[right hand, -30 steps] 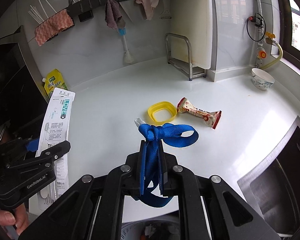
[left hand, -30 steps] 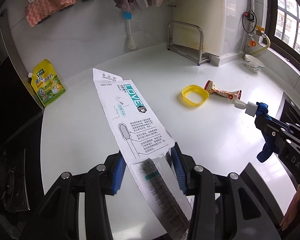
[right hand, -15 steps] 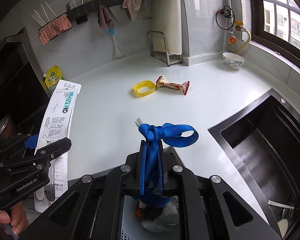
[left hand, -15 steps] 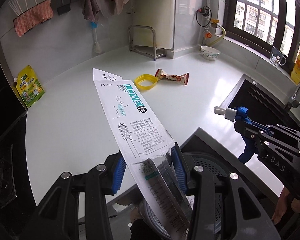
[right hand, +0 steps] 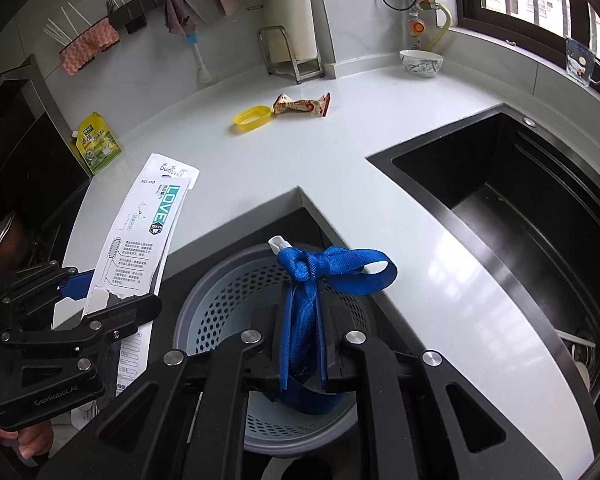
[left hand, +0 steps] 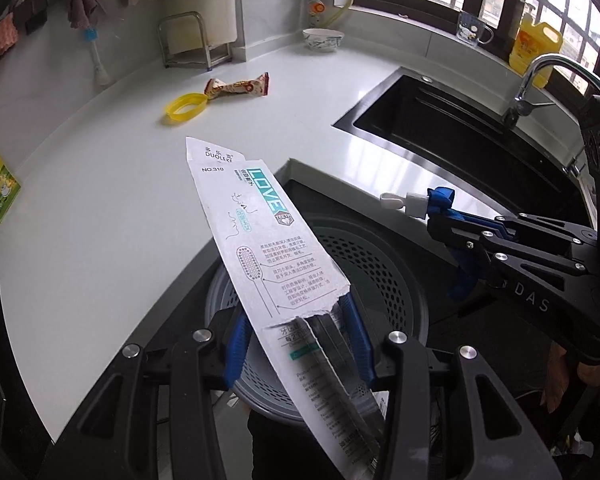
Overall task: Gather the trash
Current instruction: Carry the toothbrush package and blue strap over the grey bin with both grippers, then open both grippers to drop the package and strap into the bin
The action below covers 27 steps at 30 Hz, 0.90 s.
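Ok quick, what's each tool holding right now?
Left tool: closed on the torn toothbrush package.
Right tool: closed on the knotted blue strap.

Bright window daylight, sharp, fisheye-warped edges.

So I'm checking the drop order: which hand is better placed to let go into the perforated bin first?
Probably the right. The right gripper holds the blue strap directly over the bin. The left gripper holds the toothbrush package, whose long top end juts past the bin's rim toward the counter.
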{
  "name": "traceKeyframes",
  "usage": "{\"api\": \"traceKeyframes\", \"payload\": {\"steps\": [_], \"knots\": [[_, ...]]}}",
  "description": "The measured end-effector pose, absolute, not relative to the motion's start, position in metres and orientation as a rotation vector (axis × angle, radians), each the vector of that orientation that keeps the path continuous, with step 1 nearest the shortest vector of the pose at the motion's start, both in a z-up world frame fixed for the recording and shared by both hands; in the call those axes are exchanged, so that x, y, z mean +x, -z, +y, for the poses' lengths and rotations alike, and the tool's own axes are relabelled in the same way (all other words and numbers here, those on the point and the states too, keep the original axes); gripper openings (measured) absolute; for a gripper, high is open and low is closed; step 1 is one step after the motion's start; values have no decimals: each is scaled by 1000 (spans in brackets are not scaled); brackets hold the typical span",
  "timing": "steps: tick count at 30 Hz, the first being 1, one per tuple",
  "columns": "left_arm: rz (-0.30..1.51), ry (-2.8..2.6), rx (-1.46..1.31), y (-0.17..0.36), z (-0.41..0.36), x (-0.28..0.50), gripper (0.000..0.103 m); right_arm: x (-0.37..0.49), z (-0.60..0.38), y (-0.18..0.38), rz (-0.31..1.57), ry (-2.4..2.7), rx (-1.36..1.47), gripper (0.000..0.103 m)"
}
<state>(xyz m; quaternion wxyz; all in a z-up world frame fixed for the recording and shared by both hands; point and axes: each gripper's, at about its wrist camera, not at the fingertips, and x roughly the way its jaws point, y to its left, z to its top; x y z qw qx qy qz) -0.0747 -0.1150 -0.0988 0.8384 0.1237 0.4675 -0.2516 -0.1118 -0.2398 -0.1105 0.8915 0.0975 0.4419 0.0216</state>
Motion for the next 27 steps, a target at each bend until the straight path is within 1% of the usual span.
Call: {"api": "traceKeyframes", "payload": {"steps": [9, 17, 27], "knots": [[1076, 629, 336, 139, -134, -87, 43, -123, -242, 141, 992, -27, 237, 10], [1160, 615, 347, 173, -128, -78, 43, -114, -233, 173, 1084, -36, 246, 10], [1218, 601, 364, 195, -122, -72, 43, -99, -227, 212, 1190, -43, 296, 11]]}}
